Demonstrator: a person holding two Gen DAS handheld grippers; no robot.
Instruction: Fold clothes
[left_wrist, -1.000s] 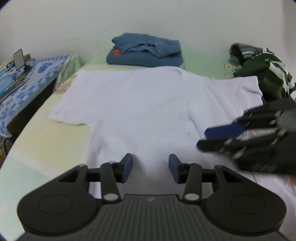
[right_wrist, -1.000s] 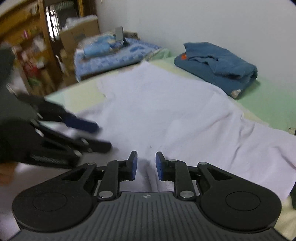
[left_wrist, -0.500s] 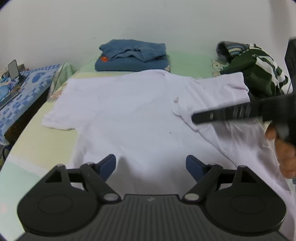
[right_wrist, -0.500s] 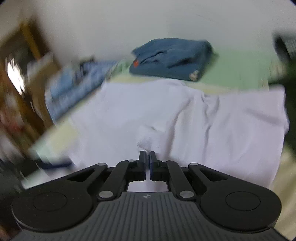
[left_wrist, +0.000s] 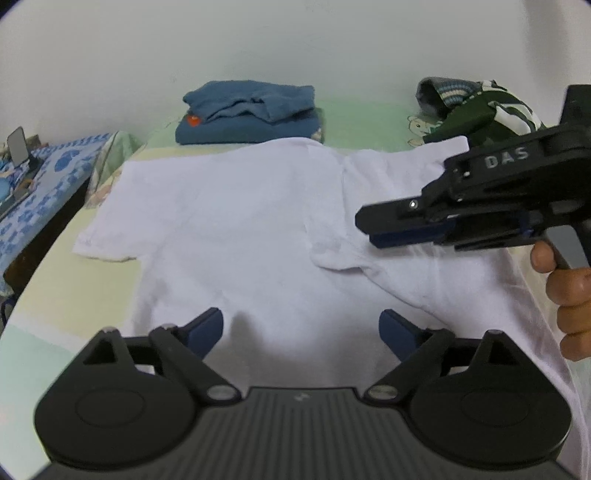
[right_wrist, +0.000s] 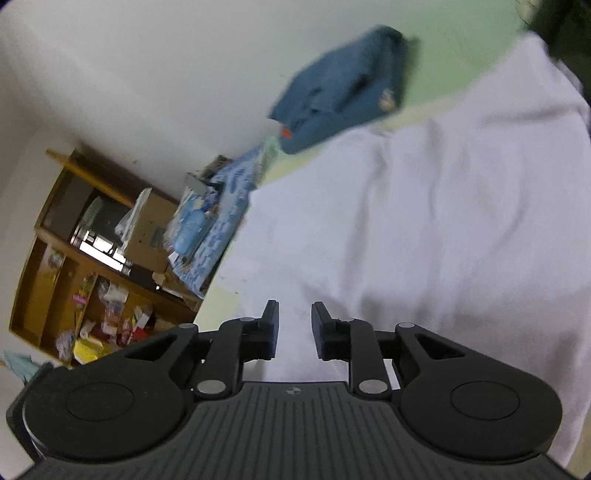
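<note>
Across the bed (left_wrist: 66, 295) a white T-shirt (left_wrist: 229, 229) is lying flat, the left tool (left_wrist: 301, 328) just spreading wide above its hem, the right tool (right_wrist: 294, 325) at three o'clock just parting, pinching nothing.

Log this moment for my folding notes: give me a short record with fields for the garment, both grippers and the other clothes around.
garment: white T-shirt spread flat on the bed, one sleeve part folded inward
left gripper: jaws wide, just been opening, nothing between them, over the shirt's lower hem
right gripper: jaws slightly apart, just been opening, no cloth between them, over the shirt
folded stack: blue clothes beyond the collar, by the wall
unfolded pile: green striped garment at the far right
</note>
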